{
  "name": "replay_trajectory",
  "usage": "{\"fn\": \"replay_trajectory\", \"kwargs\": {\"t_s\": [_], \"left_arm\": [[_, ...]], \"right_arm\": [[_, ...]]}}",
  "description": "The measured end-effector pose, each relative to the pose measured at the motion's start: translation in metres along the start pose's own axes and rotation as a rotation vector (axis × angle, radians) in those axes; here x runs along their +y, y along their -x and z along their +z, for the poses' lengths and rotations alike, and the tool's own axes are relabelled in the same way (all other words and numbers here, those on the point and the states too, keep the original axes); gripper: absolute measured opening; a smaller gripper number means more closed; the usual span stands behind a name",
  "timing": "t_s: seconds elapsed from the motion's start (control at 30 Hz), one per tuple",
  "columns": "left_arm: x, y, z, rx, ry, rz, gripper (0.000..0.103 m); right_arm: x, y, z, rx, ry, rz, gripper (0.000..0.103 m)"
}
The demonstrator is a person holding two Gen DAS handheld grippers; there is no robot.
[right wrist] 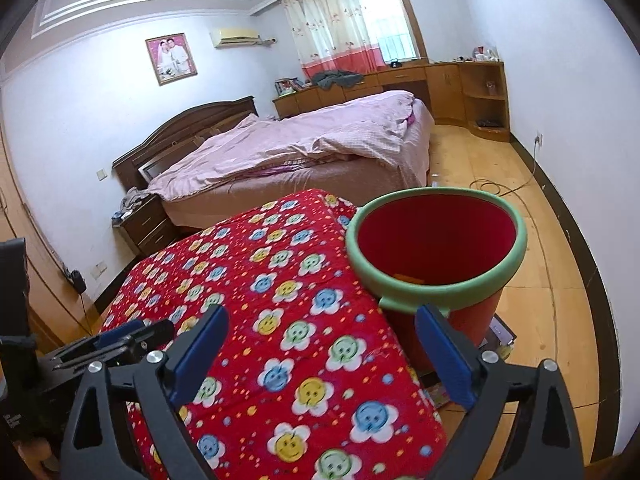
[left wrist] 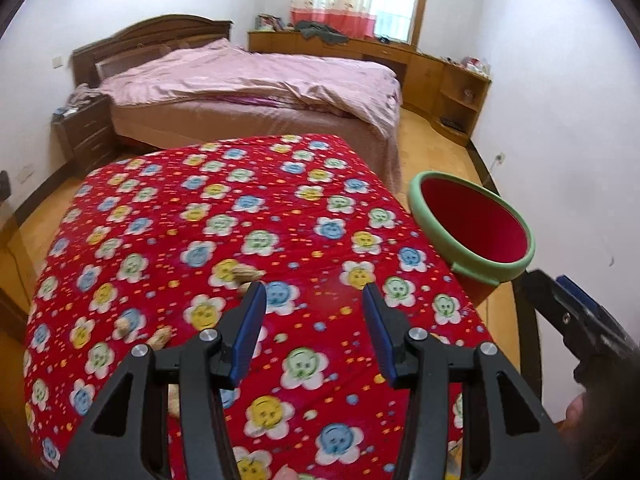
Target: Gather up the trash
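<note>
Left of left tongs (left wrist: 315, 300), peanuts (left wrist: 245, 274)

Red flowered blanket (right wrist: 280, 320) lying across the near surface, smiling blossoms in blue, yellow and green. Bed (right wrist: 304, 152) standing at the far side, pink quilt (left wrist: 248, 76) lying rumpled over it, dark wooden headboard (left wrist: 156, 36) resting against the far wall. Nightstand (right wrist: 146, 226) sitting left of the bed. Framed portrait (right wrist: 171, 59) hanging on the far wall, air conditioner (right wrist: 236, 37) mounted to its right. Curtain (right wrist: 332, 36) hanging over the window. Wooden cabinets (right wrist: 468, 88) running along the far right.
</note>
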State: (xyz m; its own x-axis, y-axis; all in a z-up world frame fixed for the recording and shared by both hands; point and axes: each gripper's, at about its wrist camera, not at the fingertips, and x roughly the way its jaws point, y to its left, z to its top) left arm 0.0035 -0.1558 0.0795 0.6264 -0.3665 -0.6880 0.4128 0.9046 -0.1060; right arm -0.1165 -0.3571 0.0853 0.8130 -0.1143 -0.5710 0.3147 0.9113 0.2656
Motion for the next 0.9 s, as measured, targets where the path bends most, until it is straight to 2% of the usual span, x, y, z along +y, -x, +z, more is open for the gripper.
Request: {"fn": "replay_trajectory", "kwargs": {"t_s": [0.17, 0.47, 0.9], "left_arm": [[0.015, 0.014, -0.015, -0.023, 0.036, 0.042, 0.05], [0.033, 0.026, -0.038, -0.044, 0.085, 0.103, 0.05], [0.043, 0.031, -0.05, -0.057, 0.112, 0.136, 0.05]], "right_arm": [[0.014, 0.009, -0.013, -0.013, 0.034, 0.013, 0.1], [0.03, 0.017, -0.034, -0.027, 0.079, 0.025, 0.1], [0.035, 0.02, -0.045, -0.026, 0.082, 0.032, 0.1]]}}
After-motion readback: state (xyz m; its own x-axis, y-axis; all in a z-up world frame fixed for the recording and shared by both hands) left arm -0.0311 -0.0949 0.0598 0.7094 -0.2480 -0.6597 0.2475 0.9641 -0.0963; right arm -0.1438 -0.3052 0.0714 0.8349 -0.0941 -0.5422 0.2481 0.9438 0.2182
